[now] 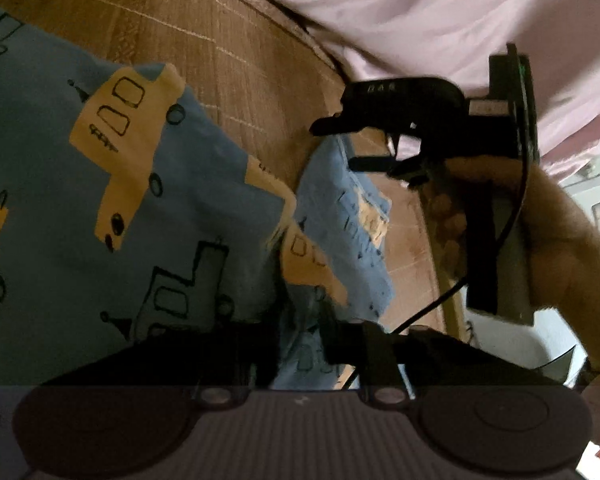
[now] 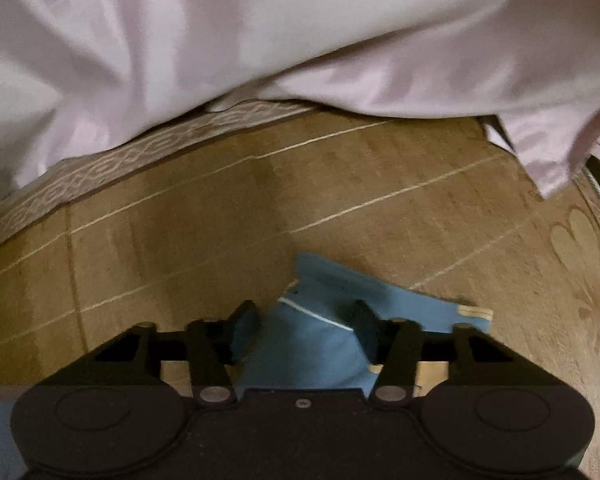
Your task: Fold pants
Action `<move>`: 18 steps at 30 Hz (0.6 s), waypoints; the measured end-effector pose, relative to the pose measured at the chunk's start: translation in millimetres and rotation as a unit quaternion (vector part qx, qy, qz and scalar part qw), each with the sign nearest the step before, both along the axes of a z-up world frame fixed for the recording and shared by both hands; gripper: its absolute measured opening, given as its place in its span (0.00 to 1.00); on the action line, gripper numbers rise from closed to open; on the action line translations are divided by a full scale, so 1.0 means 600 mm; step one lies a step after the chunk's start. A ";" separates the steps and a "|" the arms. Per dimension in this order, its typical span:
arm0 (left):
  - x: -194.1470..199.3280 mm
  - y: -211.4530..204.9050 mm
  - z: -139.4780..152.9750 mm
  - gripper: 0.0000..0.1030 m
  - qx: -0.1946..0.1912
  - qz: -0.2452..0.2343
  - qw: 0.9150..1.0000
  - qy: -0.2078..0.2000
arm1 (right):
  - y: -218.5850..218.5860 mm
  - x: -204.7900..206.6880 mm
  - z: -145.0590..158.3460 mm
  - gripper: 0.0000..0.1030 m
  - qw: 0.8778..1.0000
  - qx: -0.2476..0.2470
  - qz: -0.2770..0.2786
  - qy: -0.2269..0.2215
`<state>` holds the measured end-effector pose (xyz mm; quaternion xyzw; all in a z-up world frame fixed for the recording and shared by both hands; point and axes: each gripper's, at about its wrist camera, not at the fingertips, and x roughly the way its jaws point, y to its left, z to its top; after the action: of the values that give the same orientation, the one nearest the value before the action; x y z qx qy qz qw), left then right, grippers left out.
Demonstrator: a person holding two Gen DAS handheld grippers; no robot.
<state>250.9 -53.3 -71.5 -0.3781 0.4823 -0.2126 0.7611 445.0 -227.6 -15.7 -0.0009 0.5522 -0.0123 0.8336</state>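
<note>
Dim, warm indoor light. Strong fisheye curvature and black corner vignetting. Motion blur throughout; heavy shadow in lower foreground; mild sheen on pale pink satin sheet (image 2: 260, 40).

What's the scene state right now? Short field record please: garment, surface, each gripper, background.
garment: blue pants with yellow vehicle print, bunched on the mat
surface: brown woven mat with pale grid lines
left gripper: shut on a fold of the pants
right gripper: pointed steeply down, fingers either side of a blue pant edge; grip cannot be confirmed
person's hand: holds the right gripper's handle
background: pink satin sheet draped over the mat's far edge
</note>
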 end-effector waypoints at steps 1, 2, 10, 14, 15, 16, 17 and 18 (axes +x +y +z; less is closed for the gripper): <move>-0.002 0.001 0.001 0.09 0.003 0.000 1.000 0.003 | -0.003 -0.002 0.001 0.28 1.000 0.001 0.003 -0.004; -0.003 0.001 0.004 0.09 0.004 0.001 1.000 0.003 | -0.007 -0.004 0.004 0.17 1.000 0.008 0.004 -0.008; -0.015 -0.002 0.021 0.04 0.019 -0.009 1.000 -0.019 | -0.082 -0.071 0.071 0.03 0.989 0.109 -0.036 -0.091; -0.025 -0.014 0.044 0.03 0.037 -0.026 0.997 -0.056 | -0.140 -0.150 0.134 0.03 0.977 0.128 -0.038 -0.167; -0.029 -0.018 0.052 0.03 0.047 -0.031 0.996 -0.068 | -0.155 -0.172 0.146 0.03 0.974 0.130 -0.037 -0.182; -0.034 -0.025 0.061 0.03 0.058 -0.039 0.994 -0.083 | -0.172 -0.196 0.158 0.03 0.971 0.129 -0.038 -0.196; -0.039 -0.031 0.068 0.03 0.067 -0.048 0.992 -0.097 | -0.188 -0.226 0.170 0.03 0.969 0.121 -0.041 -0.212; -0.045 -0.039 0.078 0.03 0.077 -0.058 0.989 -0.111 | -0.203 -0.251 0.178 0.03 0.966 0.114 -0.043 -0.227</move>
<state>224.0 -76.8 -24.9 -0.2635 0.4313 -0.2593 0.8230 294.7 -349.1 90.8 0.1211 0.3461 0.0149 0.9302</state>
